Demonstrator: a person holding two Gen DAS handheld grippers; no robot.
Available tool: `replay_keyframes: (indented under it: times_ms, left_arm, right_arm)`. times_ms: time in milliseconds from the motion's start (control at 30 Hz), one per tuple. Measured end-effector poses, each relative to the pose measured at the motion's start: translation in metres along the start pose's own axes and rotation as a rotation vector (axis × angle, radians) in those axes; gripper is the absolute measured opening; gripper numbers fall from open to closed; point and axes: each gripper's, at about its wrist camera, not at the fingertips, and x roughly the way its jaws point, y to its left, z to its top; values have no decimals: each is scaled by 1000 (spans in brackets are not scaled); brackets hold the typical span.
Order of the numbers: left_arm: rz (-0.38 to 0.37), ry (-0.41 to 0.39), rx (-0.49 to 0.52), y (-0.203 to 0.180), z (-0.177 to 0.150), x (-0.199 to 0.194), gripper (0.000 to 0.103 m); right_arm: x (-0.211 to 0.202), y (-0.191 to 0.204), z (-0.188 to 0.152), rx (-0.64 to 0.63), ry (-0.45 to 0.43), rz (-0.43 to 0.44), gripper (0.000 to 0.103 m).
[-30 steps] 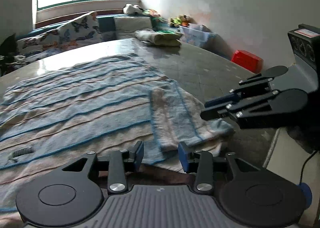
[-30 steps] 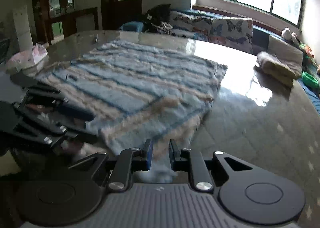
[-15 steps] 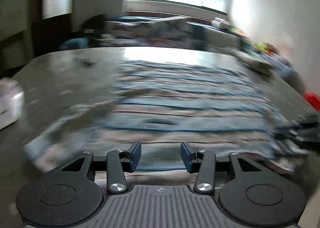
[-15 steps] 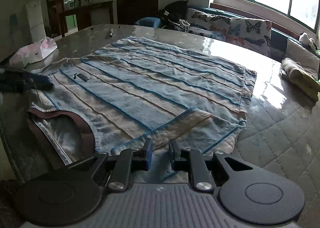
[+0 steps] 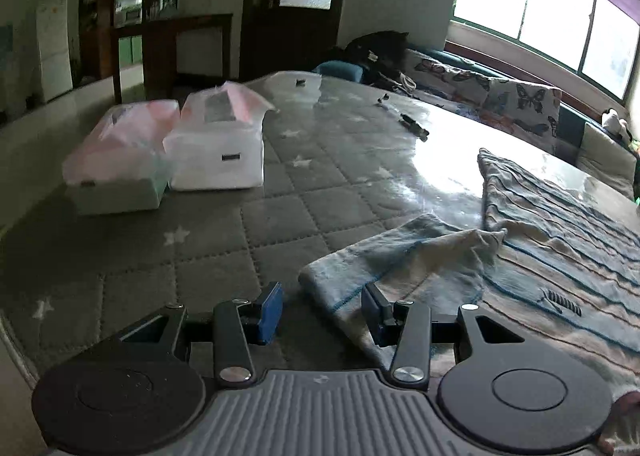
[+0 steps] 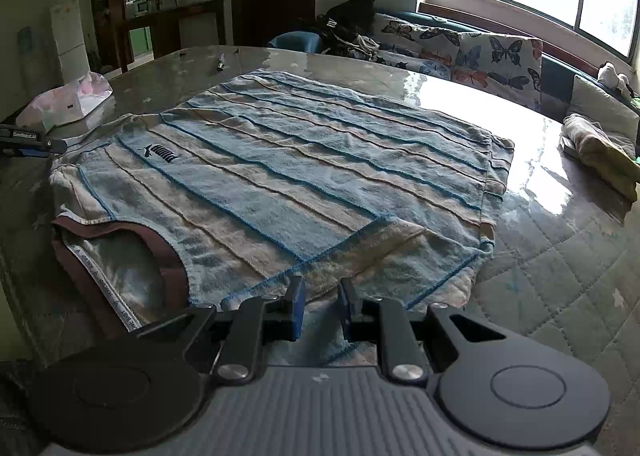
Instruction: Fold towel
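The blue-and-beige striped terry towel (image 6: 304, 160) is lying spread over the grey quilted, star-printed table cover (image 5: 248, 240), its near right corner flipped onto itself and a brown-trimmed underside showing at its near left edge. A second ago I was working both tools at the right-hand corner; now I am swinging the left gripper (image 5: 322, 312) across to the opposite corner, where a rumpled flap of cloth is sitting just ahead of it. Its jaws are standing wide apart with nothing between them, the right blue pad (image 5: 376, 314) hovering over the towel's edge and the left one over bare table cover. The right gripper (image 6: 320, 308) is staying at the near edge by the flipped corner, jaws parted narrowly; towel is showing in the gap, but I cannot tell whether the pads are pinching it.

I am reading this as the set-up for a first fold: one tool at each near corner, neither corner lifted yet. The left corner is bunched, so I am expecting it to need a clean pinch through a single layer.

Beyond the towel, two plastic-wrapped tissue boxes (image 5: 216, 144) are sitting well apart at the table's left, and a butterfly-print sofa cushion (image 6: 496, 56) is lining the window side.
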Motion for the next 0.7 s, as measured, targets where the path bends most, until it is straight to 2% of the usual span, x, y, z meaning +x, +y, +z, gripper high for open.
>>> replay_keyframes:
  times_ms: [133, 200, 233, 300, 467, 700]
  left_arm:
    - [-10, -12, 0, 2, 0, 1, 43]
    - [-17, -20, 4, 2, 0, 2, 26]
    - [-21, -22, 7, 2, 0, 2, 23]
    - [-49, -23, -2, 3, 2, 1, 10]
    - [-171, -75, -8, -1, 15, -18, 7]
    - [-387, -123, 93, -32, 23, -50, 7]
  right_arm:
    - [0, 0, 0, 1, 0, -3, 18]
    - [1, 0, 1, 0, 0, -6, 18]
    - [1, 1, 1, 1, 0, -7, 18]
    - [1, 1, 1, 0, 0, -9, 18]
    - [1, 1, 2, 1, 1, -12, 18]
    - [2, 1, 2, -3, 4, -13, 18]
